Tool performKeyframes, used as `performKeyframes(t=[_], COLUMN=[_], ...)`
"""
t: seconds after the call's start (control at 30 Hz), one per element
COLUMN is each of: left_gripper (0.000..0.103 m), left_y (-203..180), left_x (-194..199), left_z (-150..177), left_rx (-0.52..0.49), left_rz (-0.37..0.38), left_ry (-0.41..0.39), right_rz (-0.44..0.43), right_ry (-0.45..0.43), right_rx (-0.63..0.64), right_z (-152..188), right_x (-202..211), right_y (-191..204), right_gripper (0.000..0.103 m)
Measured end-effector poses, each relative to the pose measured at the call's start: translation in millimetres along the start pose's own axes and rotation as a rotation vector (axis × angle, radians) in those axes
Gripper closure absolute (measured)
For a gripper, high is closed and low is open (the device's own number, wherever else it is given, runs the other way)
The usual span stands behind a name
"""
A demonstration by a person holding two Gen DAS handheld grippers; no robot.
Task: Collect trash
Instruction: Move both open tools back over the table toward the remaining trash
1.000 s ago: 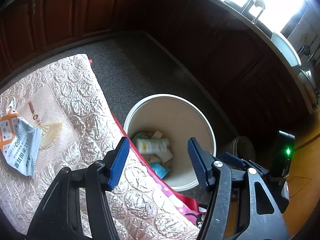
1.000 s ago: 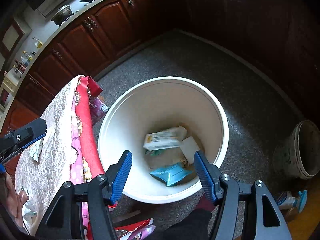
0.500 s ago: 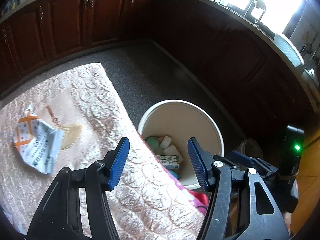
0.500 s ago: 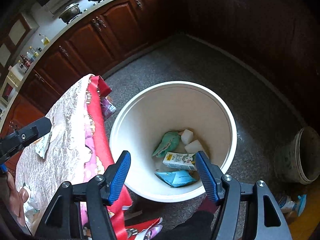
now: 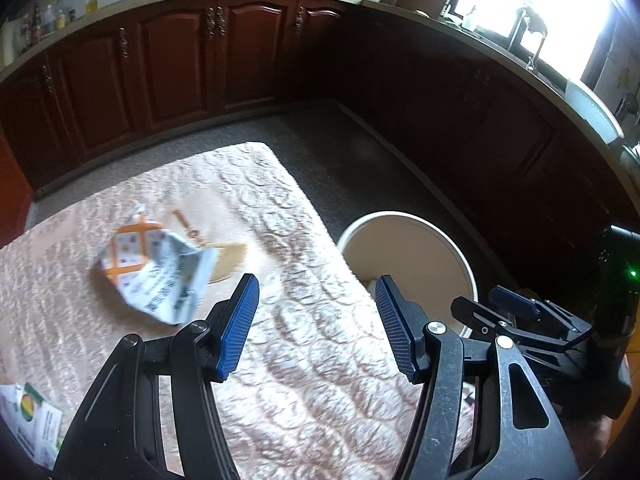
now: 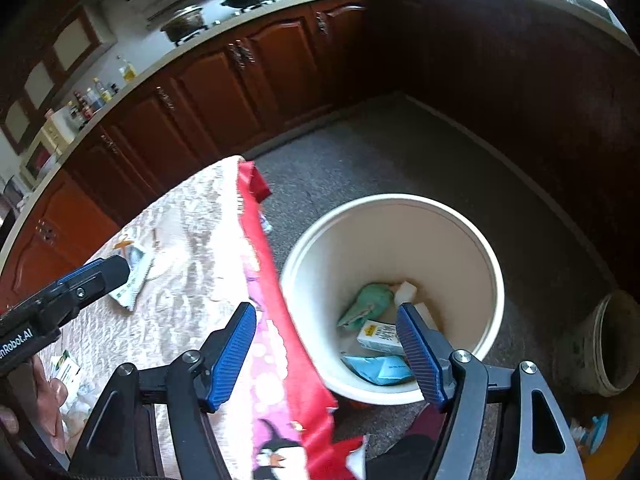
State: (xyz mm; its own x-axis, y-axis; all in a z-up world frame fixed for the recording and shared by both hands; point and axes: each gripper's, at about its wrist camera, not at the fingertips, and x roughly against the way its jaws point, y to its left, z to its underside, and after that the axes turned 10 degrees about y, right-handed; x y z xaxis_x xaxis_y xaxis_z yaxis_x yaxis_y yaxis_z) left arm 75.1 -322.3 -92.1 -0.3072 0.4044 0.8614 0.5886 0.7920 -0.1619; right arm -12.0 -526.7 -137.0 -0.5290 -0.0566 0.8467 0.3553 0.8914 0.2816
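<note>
A crumpled white and orange wrapper (image 5: 156, 276) lies on the quilted pink tablecloth (image 5: 320, 360); it also shows in the right wrist view (image 6: 134, 276). My left gripper (image 5: 316, 324) is open and empty above the cloth, just right of the wrapper. A cream trash bin (image 5: 424, 240) stands on the floor beside the table. In the right wrist view the bin (image 6: 472, 248) holds a green packet (image 6: 366, 304), a small carton (image 6: 378, 336), a blue packet (image 6: 380, 368) and white pieces. My right gripper (image 6: 326, 356) is open and empty over the table edge and bin rim.
A green and white packet (image 5: 32, 424) lies at the table's near left corner. A red patterned cloth (image 6: 280, 340) hangs off the table edge. Dark wood cabinets (image 5: 180, 60) ring the grey floor. A worn pot (image 6: 608, 348) stands on the floor right of the bin.
Both grippers have drawn back from over the bin toward the table. The carton released by my right gripper has landed in the bin. The wrapper now lies closer to my left gripper.
</note>
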Motion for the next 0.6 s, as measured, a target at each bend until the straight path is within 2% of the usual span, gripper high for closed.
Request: performKeyframes(t=[0.33,0.6], left_gripper=[0.044,0.044], left_y=[32,74], left_x=[32,61], left_z=[18,40], left_rx=[0.057,0.129], left_rz=[-0.024,-0.046], left_ry=[-0.017,-0.014], right_rz=[-0.036,-0.063], right_ry=[-0.01,0.005], right_rx=[0.081,0.167], right_z=[5,14], right_x=[8,6], right_y=[47,87], right_gripper=[0.032,0.032])
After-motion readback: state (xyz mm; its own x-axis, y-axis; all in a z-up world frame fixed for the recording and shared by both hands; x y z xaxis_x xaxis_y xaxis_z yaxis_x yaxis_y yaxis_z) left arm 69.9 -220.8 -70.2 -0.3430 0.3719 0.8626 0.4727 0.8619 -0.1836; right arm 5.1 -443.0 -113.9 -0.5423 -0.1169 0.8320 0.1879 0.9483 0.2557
